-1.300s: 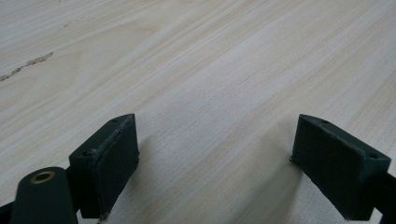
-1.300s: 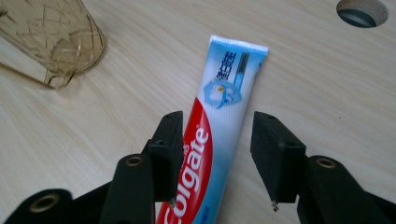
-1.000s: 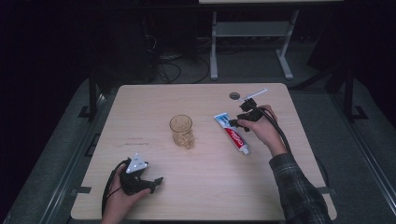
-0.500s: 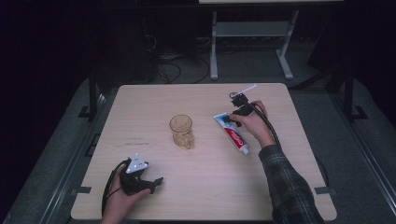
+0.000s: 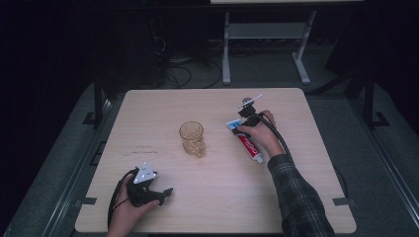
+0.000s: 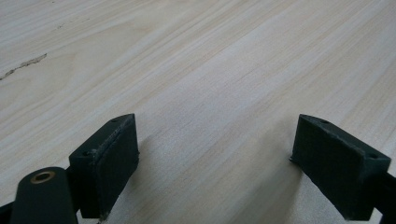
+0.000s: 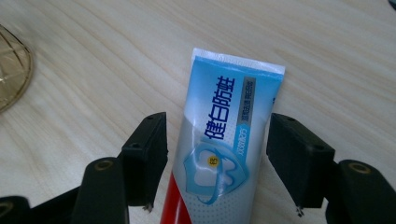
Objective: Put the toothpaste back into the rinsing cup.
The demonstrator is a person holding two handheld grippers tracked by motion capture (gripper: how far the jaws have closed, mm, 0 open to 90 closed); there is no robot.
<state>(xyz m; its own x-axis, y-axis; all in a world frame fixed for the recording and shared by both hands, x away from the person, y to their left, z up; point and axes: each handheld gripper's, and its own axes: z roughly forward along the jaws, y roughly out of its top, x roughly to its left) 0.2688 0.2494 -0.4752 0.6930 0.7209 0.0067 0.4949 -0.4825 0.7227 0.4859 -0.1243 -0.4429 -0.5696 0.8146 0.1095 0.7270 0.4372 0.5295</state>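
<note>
A blue, white and red toothpaste tube (image 5: 249, 147) lies flat on the wooden table (image 5: 148, 113), right of centre. My right gripper (image 5: 240, 125) is lowered over its crimped end. In the right gripper view the tube (image 7: 224, 102) lies between the jaws of my right gripper (image 7: 217, 140), with small gaps on both sides. These jaws have just been opening and do not press the tube. A ribbed amber glass (image 5: 191, 138) stands upright mid-table. My left gripper (image 5: 165, 193) rests near the front left edge, open over bare wood (image 6: 210, 93).
A small dark round hole (image 5: 245, 100) sits in the tabletop just behind the right hand. The glass rim (image 7: 11, 70) shows at the left edge of the right gripper view. A metal stand (image 5: 267, 34) is on the floor beyond the table.
The right hand has moved left and down, bringing its gripper over the tube's flat end. The left hand and the glass have stayed put.
</note>
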